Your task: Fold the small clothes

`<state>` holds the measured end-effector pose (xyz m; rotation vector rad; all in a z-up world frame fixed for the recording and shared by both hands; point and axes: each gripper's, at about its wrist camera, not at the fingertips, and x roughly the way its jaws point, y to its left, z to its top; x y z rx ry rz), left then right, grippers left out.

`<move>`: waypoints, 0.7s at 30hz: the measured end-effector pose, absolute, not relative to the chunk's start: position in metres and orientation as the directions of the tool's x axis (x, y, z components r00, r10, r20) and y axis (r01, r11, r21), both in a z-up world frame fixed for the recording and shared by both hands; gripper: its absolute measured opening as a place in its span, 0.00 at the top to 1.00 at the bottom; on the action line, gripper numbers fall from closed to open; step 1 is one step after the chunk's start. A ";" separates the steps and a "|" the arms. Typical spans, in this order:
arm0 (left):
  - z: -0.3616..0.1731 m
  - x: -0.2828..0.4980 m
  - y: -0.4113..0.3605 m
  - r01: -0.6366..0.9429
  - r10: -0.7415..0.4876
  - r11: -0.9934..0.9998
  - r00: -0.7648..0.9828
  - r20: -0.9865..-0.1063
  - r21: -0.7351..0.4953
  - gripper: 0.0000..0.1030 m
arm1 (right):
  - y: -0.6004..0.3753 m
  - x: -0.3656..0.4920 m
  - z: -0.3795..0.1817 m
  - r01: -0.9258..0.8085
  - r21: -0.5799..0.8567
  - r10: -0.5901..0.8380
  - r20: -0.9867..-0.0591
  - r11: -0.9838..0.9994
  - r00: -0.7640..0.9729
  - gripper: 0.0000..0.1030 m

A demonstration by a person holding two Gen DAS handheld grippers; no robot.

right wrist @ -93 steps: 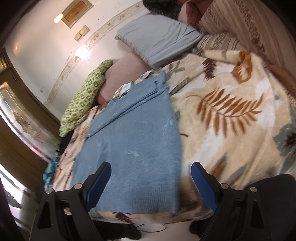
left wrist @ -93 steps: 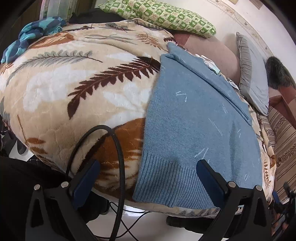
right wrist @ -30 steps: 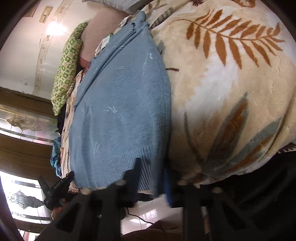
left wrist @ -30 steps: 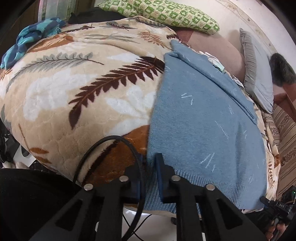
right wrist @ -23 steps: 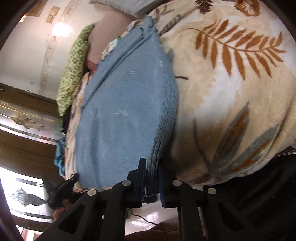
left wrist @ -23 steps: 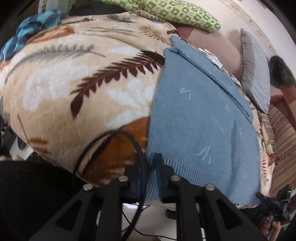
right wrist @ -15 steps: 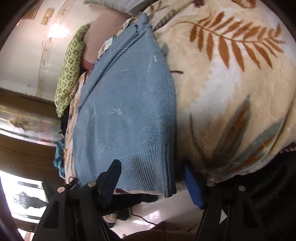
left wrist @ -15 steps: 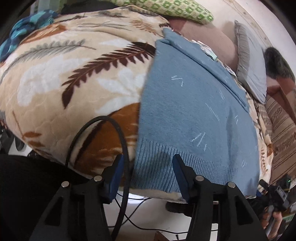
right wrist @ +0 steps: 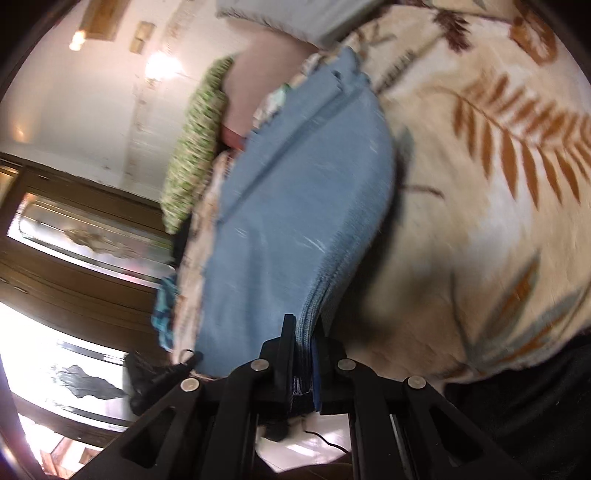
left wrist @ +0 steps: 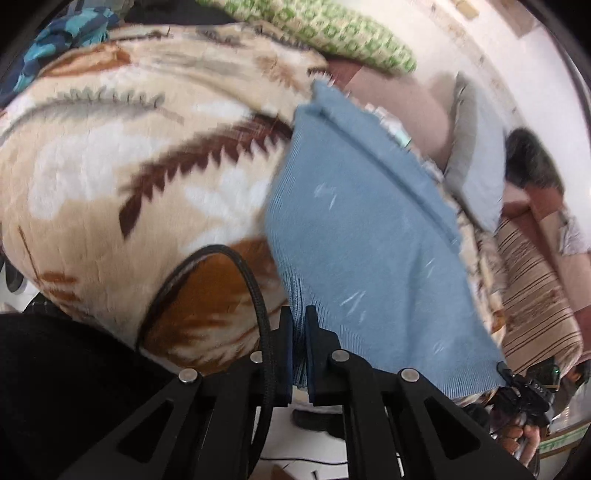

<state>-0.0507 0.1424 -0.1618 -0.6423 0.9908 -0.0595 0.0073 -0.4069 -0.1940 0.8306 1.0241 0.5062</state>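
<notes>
A blue knitted sweater [left wrist: 369, 229] lies lengthwise on a bed covered by a beige blanket with a leaf print [left wrist: 110, 177]. Its ribbed hem hangs at the near edge of the bed. My left gripper [left wrist: 299, 325] is shut on the hem's left corner, which is lifted off the blanket. In the right wrist view the sweater [right wrist: 295, 206] rises toward the camera, and my right gripper [right wrist: 303, 332] is shut on the hem's right corner, the knit bunched between the pads. The far end, with folded sleeves, rests near the pillows.
A green patterned pillow [left wrist: 325, 33], a pink pillow [left wrist: 402, 107] and a grey pillow [left wrist: 476, 155] lie at the head of the bed. A blue-turquoise cloth [left wrist: 55, 40] sits at the far left edge. A black cable [left wrist: 236, 280] loops before the left gripper. A striped sofa [left wrist: 535, 295] stands right.
Half a second ago both grippers stood open around the hem's corners. Now both have closed on the hem and lifted it off the blanket.
</notes>
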 end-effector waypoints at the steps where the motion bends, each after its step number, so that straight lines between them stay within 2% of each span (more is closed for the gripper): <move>1: -0.154 -0.050 0.145 -0.228 -0.336 0.808 0.578 -0.743 -0.543 0.96 | -0.408 0.010 -0.188 -0.003 0.810 0.720 -0.520 0.586 0.460 0.93; 6: -0.121 -0.037 0.151 -0.189 -0.359 0.786 0.636 -0.683 -0.589 0.96 | -0.415 0.024 -0.155 -0.055 0.872 0.763 -0.393 0.486 0.513 0.93; 10: -0.095 -0.010 0.155 -0.156 -0.351 0.792 0.674 -0.650 -0.590 0.96 | -0.425 0.044 -0.137 -0.079 0.891 0.766 -0.334 0.446 0.549 0.93; 16: -0.073 0.064 0.161 -0.134 -0.336 0.801 0.705 -0.624 -0.584 0.96 | -0.432 0.106 -0.121 -0.089 0.893 0.753 -0.313 0.440 0.579 0.93; 21: -0.077 0.135 0.159 -0.157 -0.321 0.793 0.714 -0.622 -0.589 0.96 | -0.433 0.181 -0.121 -0.056 0.881 0.715 -0.344 0.471 0.609 0.93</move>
